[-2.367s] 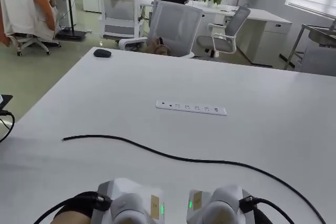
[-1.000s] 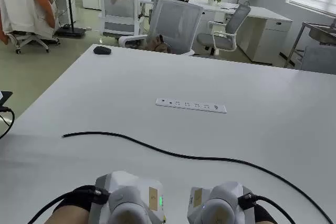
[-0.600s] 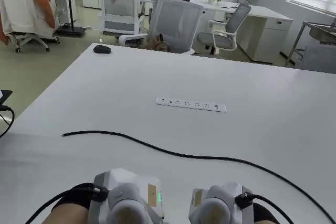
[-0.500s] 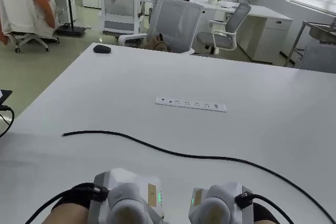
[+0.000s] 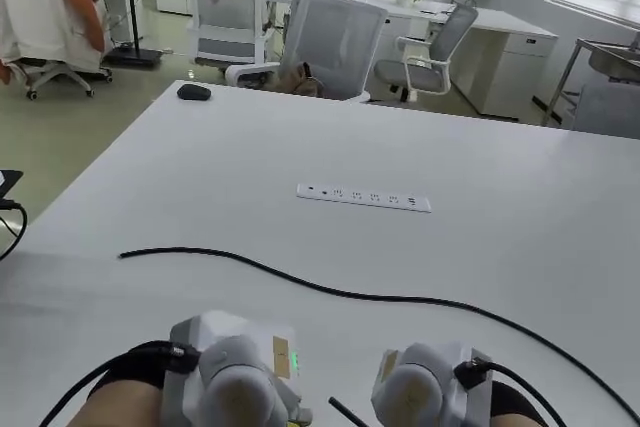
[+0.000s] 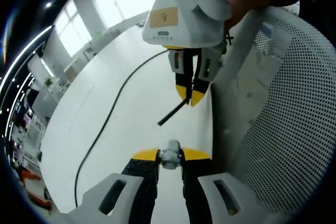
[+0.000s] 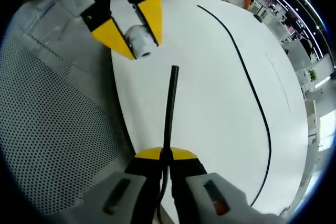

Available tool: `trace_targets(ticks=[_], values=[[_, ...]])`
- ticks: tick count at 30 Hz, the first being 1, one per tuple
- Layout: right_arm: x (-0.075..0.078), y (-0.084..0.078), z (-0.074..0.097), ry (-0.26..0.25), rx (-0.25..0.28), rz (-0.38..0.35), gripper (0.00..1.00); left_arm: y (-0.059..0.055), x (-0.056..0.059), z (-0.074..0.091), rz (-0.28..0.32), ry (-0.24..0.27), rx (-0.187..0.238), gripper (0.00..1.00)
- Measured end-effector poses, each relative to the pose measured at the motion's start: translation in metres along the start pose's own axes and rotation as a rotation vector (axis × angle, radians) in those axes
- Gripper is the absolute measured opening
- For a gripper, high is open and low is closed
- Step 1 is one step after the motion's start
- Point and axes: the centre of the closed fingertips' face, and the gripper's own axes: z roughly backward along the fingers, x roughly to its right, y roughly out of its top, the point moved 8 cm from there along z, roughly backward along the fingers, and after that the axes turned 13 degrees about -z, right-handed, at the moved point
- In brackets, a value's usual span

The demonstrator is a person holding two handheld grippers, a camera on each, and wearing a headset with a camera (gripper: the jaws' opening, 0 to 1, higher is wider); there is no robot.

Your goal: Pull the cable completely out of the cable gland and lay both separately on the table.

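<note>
Gland (image 6: 170, 152) is pinched between the jaws of your left gripper (image 6: 170, 157), gripped by its body so the bore faces fwd, toward 12 o'clock in the left gripper view. Your right gripper (image 7: 165, 153) is closed on the cable (image 7: 170, 93) a little back from its cut end. That leaves a stiff stub pointing at 12 o'clock, toward the gland but not touching it. There's a clear gap between tip and bore, so I'd judge the cable is fully out.

You hold both tools above the near edge of the table (image 5: 500, 247), at 6 o'clock in the head view, prob. because the pull needed free air. The mesh chair (image 6: 283, 108) is right beside them. The rest of the cable lies on the table from 9 o'clock across to 4 o'clock, well short of the power strip (image 5: 364, 199) at 12.

What's left, as I read it, is the set-down, each part on its own. Put the gland toward 10 o'clock, apart from the cable run. It looks round, so it may roll; lower it to the top before you open up.
</note>
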Motion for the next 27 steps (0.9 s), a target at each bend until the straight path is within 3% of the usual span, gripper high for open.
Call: trace_targets(ticks=[5, 7, 9, 12, 15, 20, 27], values=[[0.002, 0.004, 0.003, -0.006, 0.044, -0.038, 0.03, 0.001, 0.002, -0.001, -0.016, -0.014, -0.003, 0.17], [0.006, 0.010, 0.006, -0.013, 0.093, -0.063, 0.03, 0.001, 0.002, -0.002, -0.024, -0.016, -0.004, 0.17], [0.011, 0.017, 0.009, 0.011, 0.146, -0.106, 0.03, 0.001, 0.000, -0.001, -0.024, -0.013, -0.004, 0.17], [0.023, 0.026, 0.014, 0.002, 0.176, -0.114, 0.03, 0.000, -0.002, -0.001, -0.013, -0.008, -0.001, 0.17], [0.047, 0.039, 0.014, -0.063, 0.201, -0.096, 0.03, -0.001, -0.001, -0.002, -0.014, -0.010, -0.007, 0.17], [0.094, 0.056, 0.005, -0.116, 0.233, -0.186, 0.03, -0.002, 0.001, -0.002, -0.017, -0.017, -0.012, 0.17], [0.154, 0.049, -0.020, -0.182, 0.211, -0.367, 0.03, -0.003, 0.001, -0.002, -0.015, -0.018, -0.013, 0.17]])
